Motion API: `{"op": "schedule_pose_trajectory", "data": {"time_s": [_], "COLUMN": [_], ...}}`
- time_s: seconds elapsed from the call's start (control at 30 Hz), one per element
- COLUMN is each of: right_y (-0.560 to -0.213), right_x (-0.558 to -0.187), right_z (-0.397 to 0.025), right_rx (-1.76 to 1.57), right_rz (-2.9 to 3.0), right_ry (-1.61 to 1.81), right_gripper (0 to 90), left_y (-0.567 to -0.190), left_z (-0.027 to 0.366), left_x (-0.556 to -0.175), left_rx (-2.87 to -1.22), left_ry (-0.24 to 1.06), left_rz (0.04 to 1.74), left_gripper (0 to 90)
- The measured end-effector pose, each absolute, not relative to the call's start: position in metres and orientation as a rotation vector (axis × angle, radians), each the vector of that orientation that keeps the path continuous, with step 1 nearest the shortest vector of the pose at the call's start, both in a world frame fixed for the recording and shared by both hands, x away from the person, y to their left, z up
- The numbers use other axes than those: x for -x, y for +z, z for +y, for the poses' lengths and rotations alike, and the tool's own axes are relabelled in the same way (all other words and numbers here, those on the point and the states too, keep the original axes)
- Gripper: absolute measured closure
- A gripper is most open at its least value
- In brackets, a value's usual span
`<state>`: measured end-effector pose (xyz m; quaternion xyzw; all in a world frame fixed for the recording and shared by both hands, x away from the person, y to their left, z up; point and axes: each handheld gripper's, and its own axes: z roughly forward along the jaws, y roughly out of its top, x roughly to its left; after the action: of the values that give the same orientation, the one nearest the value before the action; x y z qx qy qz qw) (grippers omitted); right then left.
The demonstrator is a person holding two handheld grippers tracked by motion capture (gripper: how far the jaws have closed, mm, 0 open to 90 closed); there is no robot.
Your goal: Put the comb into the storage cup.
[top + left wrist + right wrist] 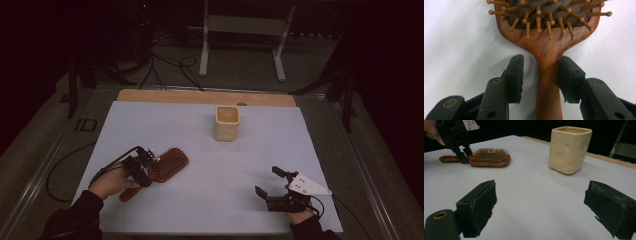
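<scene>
The wooden hairbrush (161,167) lies bristles-up on the white table cover (200,200), at the near left, its handle pointing toward the person. The left gripper (540,75) straddles the neck of the handle just below the brush head; its jaws are parted, one pad (567,78) touching or nearly touching the wood, the other pad (515,77) standing off with a visible gap. Nothing is clamped yet.

The right gripper (272,185) rests at the near right, jaws wide apart and holding nothing, well away from the brush. The cream cheese-patterned cup (227,123) stands upright toward the far middle of the table, apart from both.

Risks noted:
- The jaws sit off-centre on the handle. In my judgement, closing from here would push the brush sideways before the free pad meets it, and it may skid or swivel on the smooth cover.
- The handle is rounded, polished wood that widens toward the head; a light grip could slip, or the heavier head could droop on lifting.
- If the brush is bound for the cup, a swinging head could strike the rim and tip it.
</scene>
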<state>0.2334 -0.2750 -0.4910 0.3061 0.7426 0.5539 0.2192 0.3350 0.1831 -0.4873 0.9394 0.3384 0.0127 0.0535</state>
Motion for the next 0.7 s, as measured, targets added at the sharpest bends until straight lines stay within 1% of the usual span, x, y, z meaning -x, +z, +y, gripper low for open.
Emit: {"op": "schedule_pose_trajectory", "data": {"time_s": [0.3, 0.4, 0.53, 0.7], "right_y": [-0.4912, -0.4915, -0.4911, -0.4914], "right_x": [-0.2335, -0.2336, -0.2335, -0.2337], "right_z": [-0.2736, -0.2731, -0.2735, -0.2732], "right_rx": [-0.842, -0.849, -0.84, -0.852], "right_rz": [2.059, 2.061, 2.061, 2.06], "right_ry": [1.524, 1.525, 1.525, 1.526], "right_gripper": [9.5, 9.5, 9.5, 9.5], "left_y": [-0.4886, -0.4886, -0.4883, -0.4882], "left_z": [0.1769, 0.1747, 0.1736, 0.1775], "left_x": [-0.3377, -0.3383, -0.3362, -0.3338], "left_rx": [-2.891, -2.898, -2.888, -2.853], "left_ry": [0.019, 0.013, 0.02, 0.028], "left_rz": [1.063, 1.077, 1.092, 1.097], "left_gripper": [61.9, 64.5, 72.0, 72.8]}}
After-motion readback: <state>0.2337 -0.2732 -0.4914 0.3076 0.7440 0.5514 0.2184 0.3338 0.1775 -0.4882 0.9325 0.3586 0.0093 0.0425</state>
